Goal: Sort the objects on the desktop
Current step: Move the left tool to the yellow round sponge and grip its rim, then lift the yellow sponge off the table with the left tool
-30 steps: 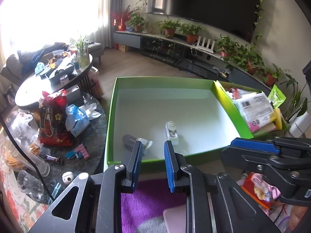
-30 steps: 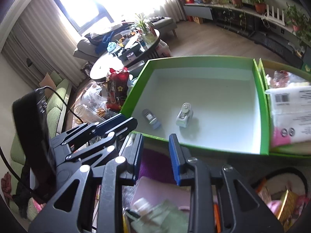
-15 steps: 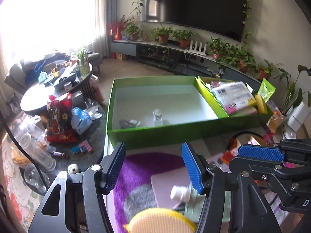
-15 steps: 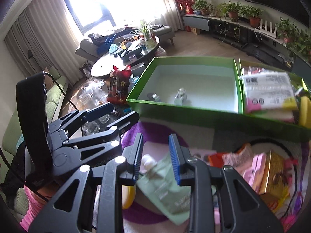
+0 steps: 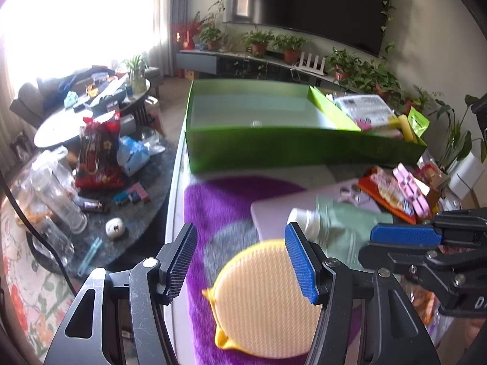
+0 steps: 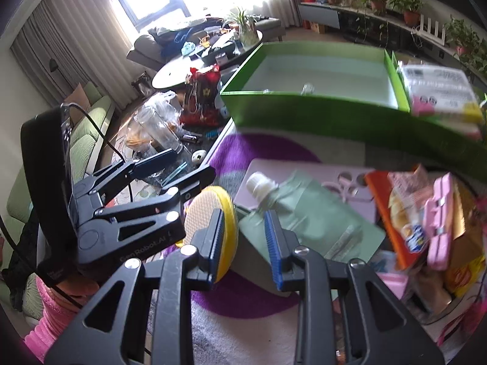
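Note:
My left gripper is wide open, its jaws on either side of a round yellow sponge pad lying on the purple mat. The pad also shows in the right wrist view. My right gripper is open and empty, just above a green spouted pouch that rests on a lilac case. The pouch shows in the left wrist view too. A green box stands behind, with small items on its white floor and packets in its right compartment.
Snack packets and a pink clip crowd the right side of the table. A low round dark table on the left holds a red bag, bottles and small toys. The table's left edge runs beside the mat.
Both grippers pulled back from the green box and dropped lower over the mat. My left gripper opened wide and now straddles the yellow pad. The right gripper's jaws widened slightly.

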Action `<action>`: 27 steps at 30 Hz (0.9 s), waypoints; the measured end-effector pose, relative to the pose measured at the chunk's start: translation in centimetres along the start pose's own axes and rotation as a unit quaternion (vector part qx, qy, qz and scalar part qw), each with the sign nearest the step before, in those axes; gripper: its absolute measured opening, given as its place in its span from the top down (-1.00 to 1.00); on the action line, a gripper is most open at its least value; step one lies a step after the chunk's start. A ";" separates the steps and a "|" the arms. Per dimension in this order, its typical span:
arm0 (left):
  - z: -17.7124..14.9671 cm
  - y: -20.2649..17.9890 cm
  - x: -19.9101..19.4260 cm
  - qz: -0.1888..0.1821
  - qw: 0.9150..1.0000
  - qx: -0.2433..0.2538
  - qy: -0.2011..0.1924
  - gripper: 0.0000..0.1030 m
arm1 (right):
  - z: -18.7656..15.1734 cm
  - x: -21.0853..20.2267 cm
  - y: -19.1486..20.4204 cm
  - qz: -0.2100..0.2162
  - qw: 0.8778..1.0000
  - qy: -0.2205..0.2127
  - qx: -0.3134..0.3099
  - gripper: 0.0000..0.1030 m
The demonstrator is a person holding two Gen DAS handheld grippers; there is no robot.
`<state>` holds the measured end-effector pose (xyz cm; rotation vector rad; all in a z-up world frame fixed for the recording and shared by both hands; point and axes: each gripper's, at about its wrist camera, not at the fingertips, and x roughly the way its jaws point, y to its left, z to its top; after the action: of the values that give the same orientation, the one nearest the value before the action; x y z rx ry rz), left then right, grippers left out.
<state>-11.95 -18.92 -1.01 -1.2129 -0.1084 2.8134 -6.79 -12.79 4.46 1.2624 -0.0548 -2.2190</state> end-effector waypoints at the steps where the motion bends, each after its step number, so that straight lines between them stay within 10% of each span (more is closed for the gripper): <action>1: -0.3 0.1 0.1 -0.002 1.000 -0.002 0.002 -0.18 | -0.3 0.2 -0.1 -0.002 1.000 0.001 0.002 0.45; 23: -4.5 1.5 -1.1 -0.021 0.999 -0.022 0.013 -0.18 | -4.9 3.5 1.6 0.011 0.999 0.035 -0.003 0.18; 27: -4.7 1.5 -1.3 -0.020 0.999 -0.024 0.013 -0.17 | -5.1 3.9 1.5 0.039 0.998 0.037 0.010 0.70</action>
<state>-7.67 -20.39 -3.44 -1.2429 -0.1970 2.7759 -3.48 -14.73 -0.91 1.3309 -0.0959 -2.1084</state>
